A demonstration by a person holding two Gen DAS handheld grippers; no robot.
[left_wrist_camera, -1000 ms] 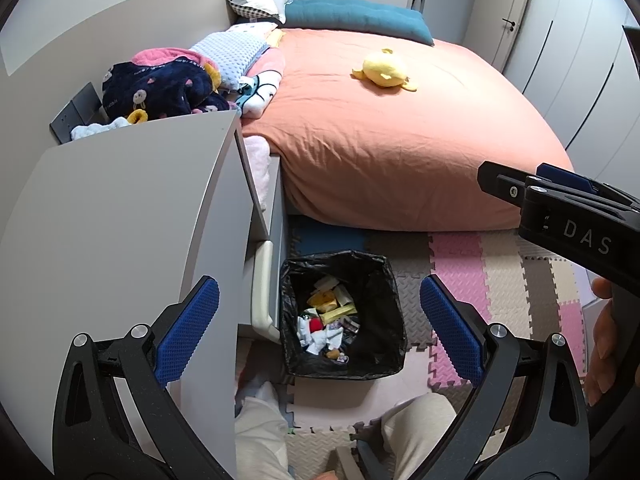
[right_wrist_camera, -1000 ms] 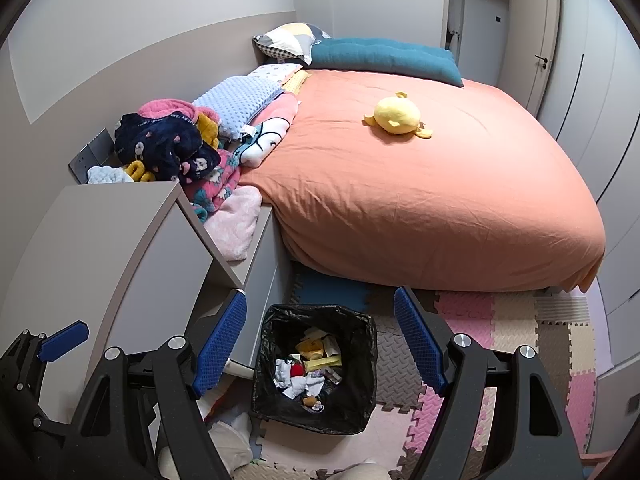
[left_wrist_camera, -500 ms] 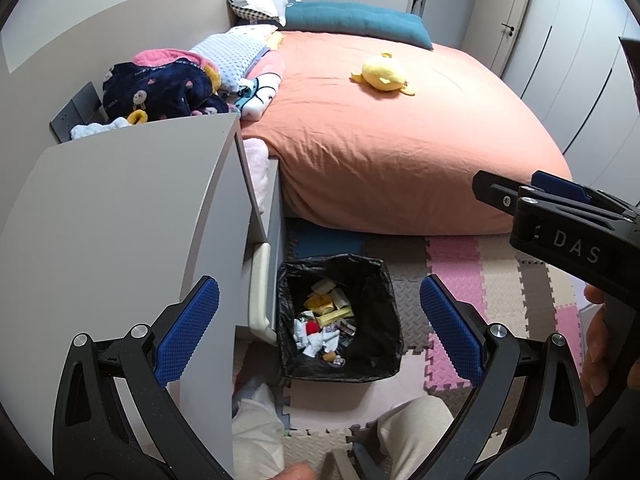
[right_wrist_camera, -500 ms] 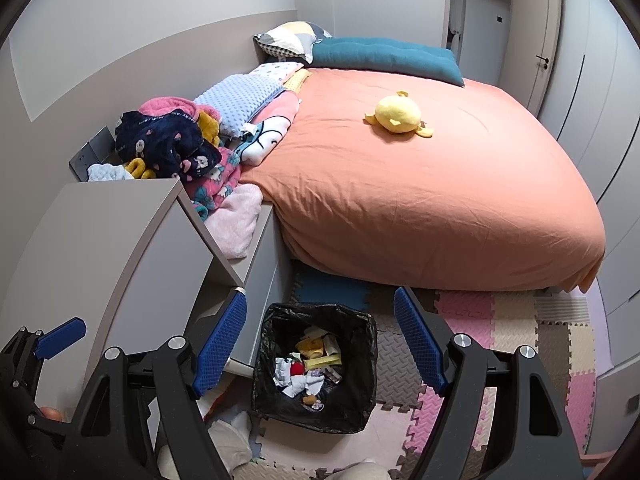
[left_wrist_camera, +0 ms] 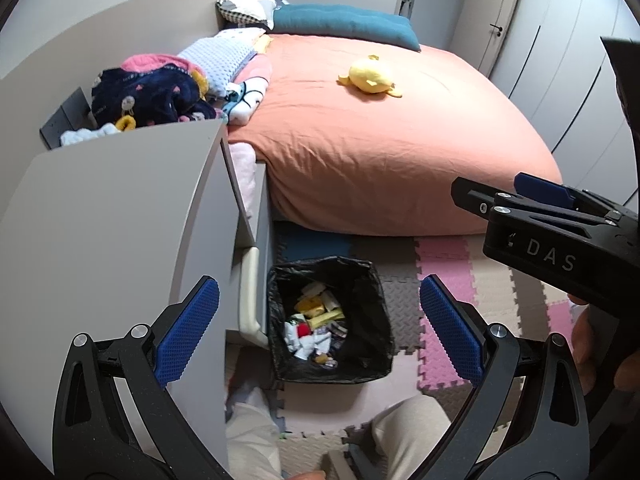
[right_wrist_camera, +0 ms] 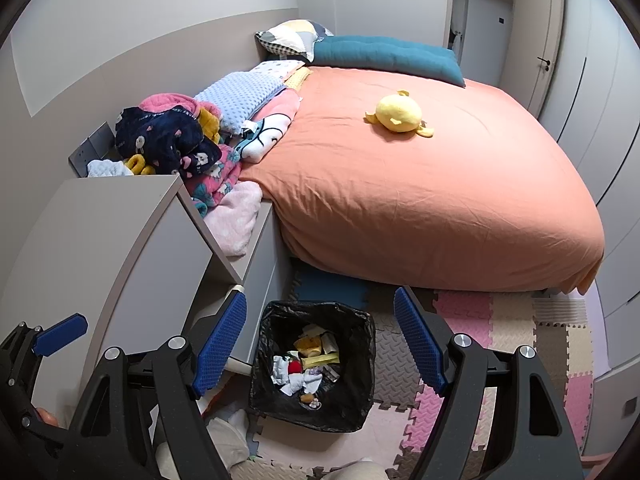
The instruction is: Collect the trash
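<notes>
A small bin lined with a black bag (left_wrist_camera: 380,304) (right_wrist_camera: 362,360) stands on the foam floor mat between the grey cabinet and the bed. Crumpled paper, yellow wrappers and a red scrap (left_wrist_camera: 316,326) (right_wrist_camera: 306,362) lie in it. My left gripper (left_wrist_camera: 320,328) hovers high above the bin, open, with nothing between its blue pads (left_wrist_camera: 188,326). My right gripper (right_wrist_camera: 320,340) is also open and empty above the bin. In the left wrist view the right gripper's black body (left_wrist_camera: 560,240) shows at the right edge. The left gripper's blue tip (right_wrist_camera: 60,334) shows low left in the right wrist view.
A grey cabinet (left_wrist_camera: 104,224) stands left of the bin, with a drawer unit (right_wrist_camera: 260,248) beside it. The orange bed (right_wrist_camera: 420,192) carries a yellow plush (right_wrist_camera: 398,114), pillows and a heap of clothes (right_wrist_camera: 172,140). A person's light trouser legs (left_wrist_camera: 408,436) show below. Wardrobe doors line the right.
</notes>
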